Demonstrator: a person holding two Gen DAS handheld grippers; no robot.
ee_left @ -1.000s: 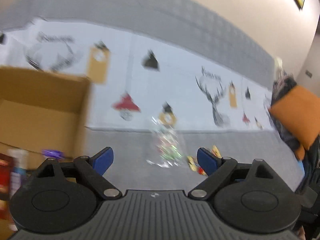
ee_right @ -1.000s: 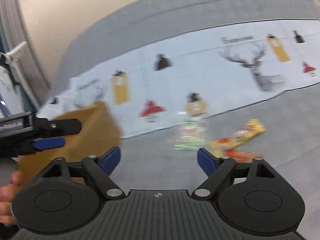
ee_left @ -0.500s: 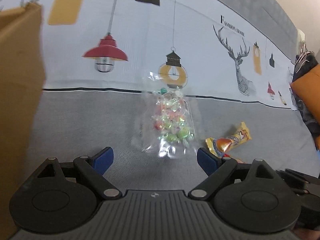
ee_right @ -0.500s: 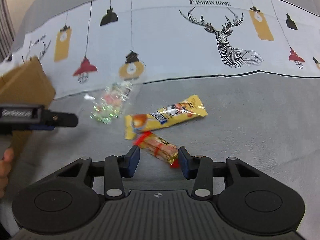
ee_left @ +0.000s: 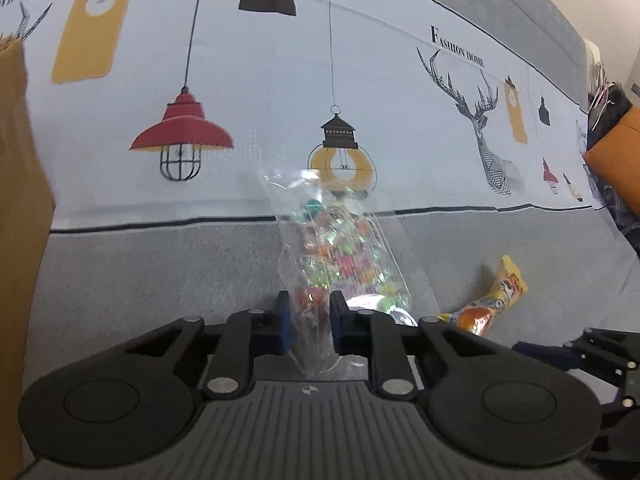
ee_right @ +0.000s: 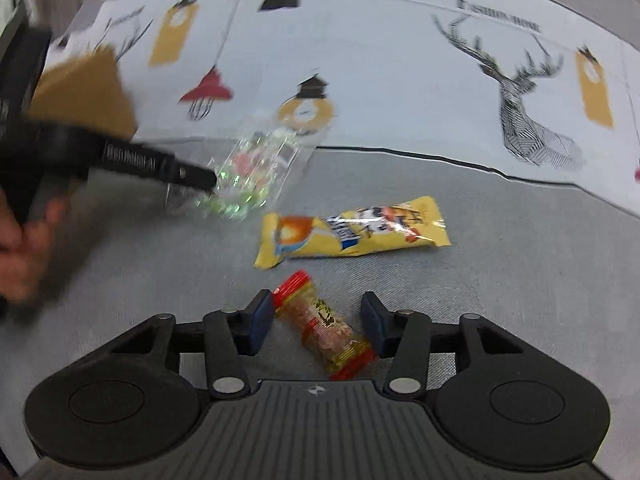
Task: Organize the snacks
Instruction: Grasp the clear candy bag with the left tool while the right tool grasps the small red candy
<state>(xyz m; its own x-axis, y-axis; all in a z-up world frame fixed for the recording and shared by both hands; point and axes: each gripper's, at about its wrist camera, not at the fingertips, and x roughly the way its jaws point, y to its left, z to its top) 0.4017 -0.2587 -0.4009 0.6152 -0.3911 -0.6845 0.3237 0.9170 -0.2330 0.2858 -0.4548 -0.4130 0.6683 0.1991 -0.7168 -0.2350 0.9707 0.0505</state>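
A clear bag of coloured candies [ee_left: 340,256] lies on the grey sofa seat. My left gripper [ee_left: 310,324] is closing, and its blue pads pinch the bag's near end. In the right wrist view the same gripper [ee_right: 200,178] reaches the candy bag [ee_right: 256,176] from the left. A small red-and-clear snack packet [ee_right: 324,328] lies slantwise between the fingers of my right gripper [ee_right: 316,320]. Those jaws are opening slightly and the pads sit at the packet's ends. A yellow snack packet [ee_right: 352,232] lies just beyond it, also visible as the yellow packet [ee_left: 492,304].
A brown cardboard box [ee_left: 16,200] stands at the left, seen again as the box [ee_right: 84,92]. A white cover printed with lamps and deer drapes the sofa back [ee_left: 400,100]. An orange cushion [ee_left: 616,148] sits at the right. A hand [ee_right: 20,248] holds the left gripper.
Both grippers came down close to the snacks. The left jaws went from wide open to closed on the candy bag. The right jaws narrowed around the small red packet.
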